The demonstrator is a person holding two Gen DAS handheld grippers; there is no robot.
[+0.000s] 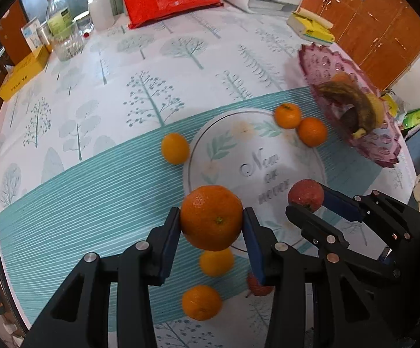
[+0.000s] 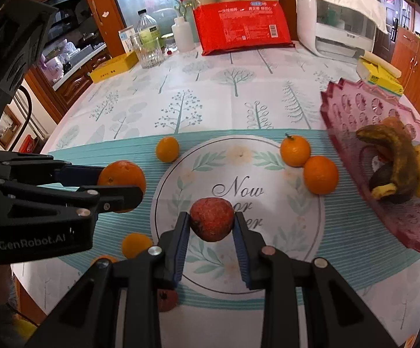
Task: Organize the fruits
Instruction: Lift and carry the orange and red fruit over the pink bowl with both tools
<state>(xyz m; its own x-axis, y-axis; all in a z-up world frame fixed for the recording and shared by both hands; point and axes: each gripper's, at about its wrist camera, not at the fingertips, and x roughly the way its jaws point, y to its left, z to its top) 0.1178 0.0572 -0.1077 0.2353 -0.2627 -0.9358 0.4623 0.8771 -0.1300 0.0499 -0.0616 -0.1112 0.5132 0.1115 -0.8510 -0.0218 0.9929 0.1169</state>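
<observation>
On the far left of the table sits a yellow box (image 2: 114, 66), and next to it stands a clear bottle (image 2: 149, 39) with a green label too small to read. The left gripper (image 1: 211, 221), which has "GenRobot.AI" printed on its side, is squeezed tight on a big orange (image 1: 211, 221) and holds it up above the striped blue cloth (image 1: 79, 203). Two small oranges (image 1: 216, 262) lie on the cloth under it, and one more small orange (image 2: 167, 149) sits by the edge of the round white mat (image 2: 282, 223). The mat says "Now" in curly letters; the words below it are partly hidden. The right gripper (image 2: 211, 222) is clamped on a rough red fruit (image 2: 211, 222) over the middle of that mat. Behind it leans a red packet (image 2: 242, 27) with writing too small to read. Two more oranges (image 2: 320, 178) touch each other at the mat's right edge. On the far right, a pink tray (image 2: 352, 110) holds a brown banana (image 2: 398, 156).
</observation>
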